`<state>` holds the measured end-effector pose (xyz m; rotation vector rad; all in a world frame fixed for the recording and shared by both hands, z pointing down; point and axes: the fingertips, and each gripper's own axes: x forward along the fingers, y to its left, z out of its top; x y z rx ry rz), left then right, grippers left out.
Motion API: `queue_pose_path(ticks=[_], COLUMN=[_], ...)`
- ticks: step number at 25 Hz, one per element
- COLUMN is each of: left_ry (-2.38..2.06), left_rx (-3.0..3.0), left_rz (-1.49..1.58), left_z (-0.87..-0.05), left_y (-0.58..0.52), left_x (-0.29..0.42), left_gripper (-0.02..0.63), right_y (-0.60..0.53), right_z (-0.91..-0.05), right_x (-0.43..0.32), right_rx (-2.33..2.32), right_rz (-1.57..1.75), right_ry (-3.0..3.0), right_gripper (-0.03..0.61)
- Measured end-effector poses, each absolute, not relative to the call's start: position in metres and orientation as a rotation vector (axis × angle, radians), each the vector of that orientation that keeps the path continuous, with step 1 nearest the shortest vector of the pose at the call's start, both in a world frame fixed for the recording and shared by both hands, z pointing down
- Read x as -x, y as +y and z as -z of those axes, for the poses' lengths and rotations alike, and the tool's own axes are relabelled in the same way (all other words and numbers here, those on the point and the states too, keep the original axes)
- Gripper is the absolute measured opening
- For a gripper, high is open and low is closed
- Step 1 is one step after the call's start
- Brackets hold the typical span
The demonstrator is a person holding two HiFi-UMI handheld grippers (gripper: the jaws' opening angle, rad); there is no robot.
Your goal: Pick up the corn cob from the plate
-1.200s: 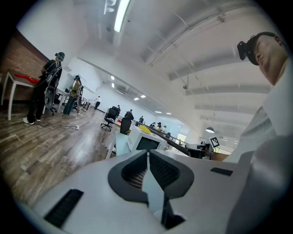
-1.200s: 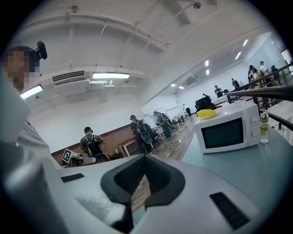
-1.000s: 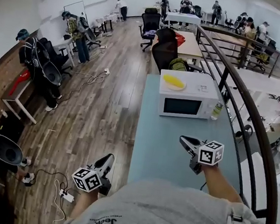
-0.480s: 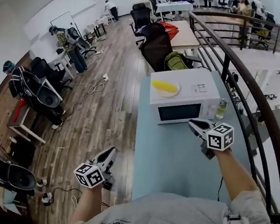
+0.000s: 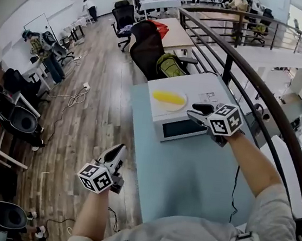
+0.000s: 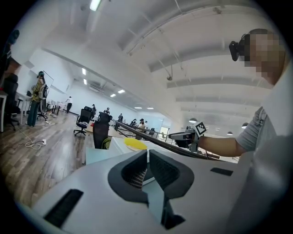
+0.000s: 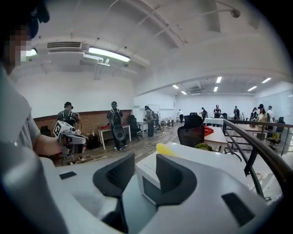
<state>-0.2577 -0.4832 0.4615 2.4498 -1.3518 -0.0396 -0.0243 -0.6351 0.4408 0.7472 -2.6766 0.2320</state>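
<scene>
Right hand-held gripper (image 5: 194,111) is now closer, just beside the microwave (image 5: 182,129), jaws just parting midway, empty; left hand-held gripper (image 5: 115,156) pinched together, well short; corn cob (image 5: 168,97) lies untouched on plate (image 5: 168,108) atop microwave, grasp and lift remain.

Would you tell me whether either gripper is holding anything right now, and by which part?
Nothing is held. The right gripper, its jaws just opening, is empty; the left gripper is shut on nothing. The corn cob lies on its plate.
</scene>
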Motion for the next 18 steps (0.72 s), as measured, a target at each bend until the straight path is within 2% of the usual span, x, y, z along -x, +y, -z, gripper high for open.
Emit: queue_pose_path(ticks=[6, 18], left_ry=[-1.336, -1.308], left_rx=[-2.462, -2.449], left_rz=[0.067, 0.059], left_z=[-0.469, -0.51], left_y=[-0.523, -0.596], left_x=[0.253, 0.247], left_gripper=[0.032, 0.032], right_y=[-0.693, -0.773], right_z=[-0.446, -0.517], right_x=[0.063, 0.126], right_rx=[-0.685, -0.49], right_rz=[-0.181, -0.009], right_ry=[-2.593, -2.372], right_gripper=[0.184, 0.257])
